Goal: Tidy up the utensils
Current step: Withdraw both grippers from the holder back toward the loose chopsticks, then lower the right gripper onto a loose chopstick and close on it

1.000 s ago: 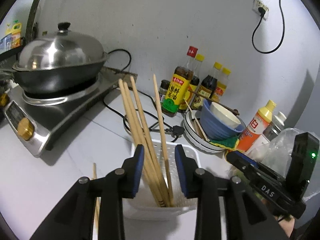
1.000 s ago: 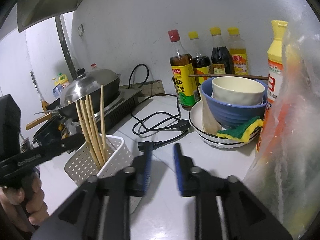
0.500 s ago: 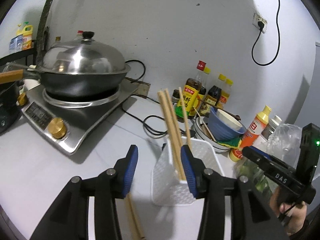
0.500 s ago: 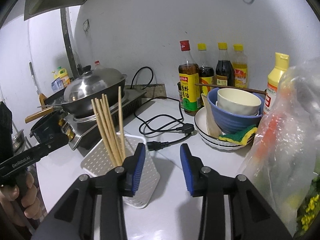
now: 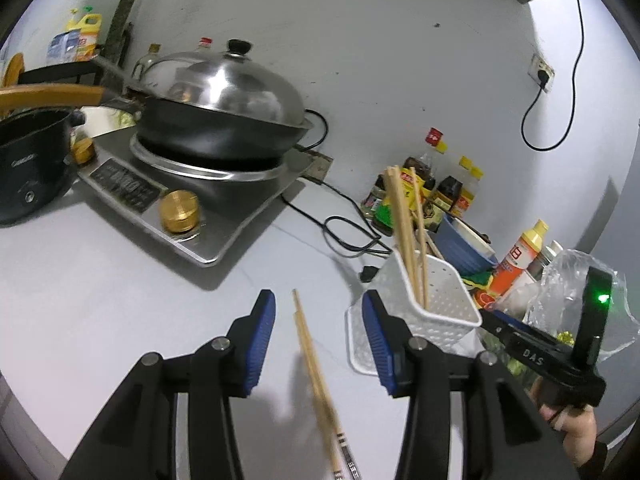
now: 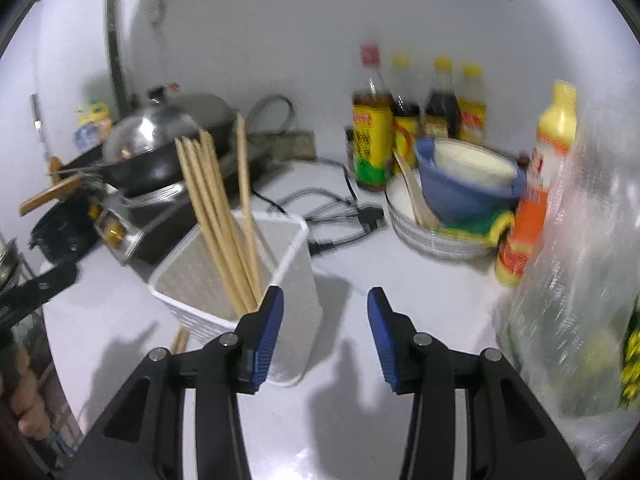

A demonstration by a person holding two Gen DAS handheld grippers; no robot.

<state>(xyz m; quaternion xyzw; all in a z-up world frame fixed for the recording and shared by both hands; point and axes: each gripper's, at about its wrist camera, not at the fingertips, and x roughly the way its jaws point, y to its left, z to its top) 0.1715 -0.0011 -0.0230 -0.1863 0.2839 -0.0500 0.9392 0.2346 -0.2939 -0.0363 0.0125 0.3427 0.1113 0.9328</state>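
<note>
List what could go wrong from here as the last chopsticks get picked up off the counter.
1. The loose chopsticks lie flat on the counter between the open left gripper fingers; a pinch could catch only one or roll them apart.
2. The white basket stands right beside the left gripper and against the open right gripper; a bump might tip it and spill its upright chopsticks.

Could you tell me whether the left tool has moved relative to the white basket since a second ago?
Yes. The left tool straddled the white basket then; now it has shifted left, open over loose chopsticks on the counter.
</note>
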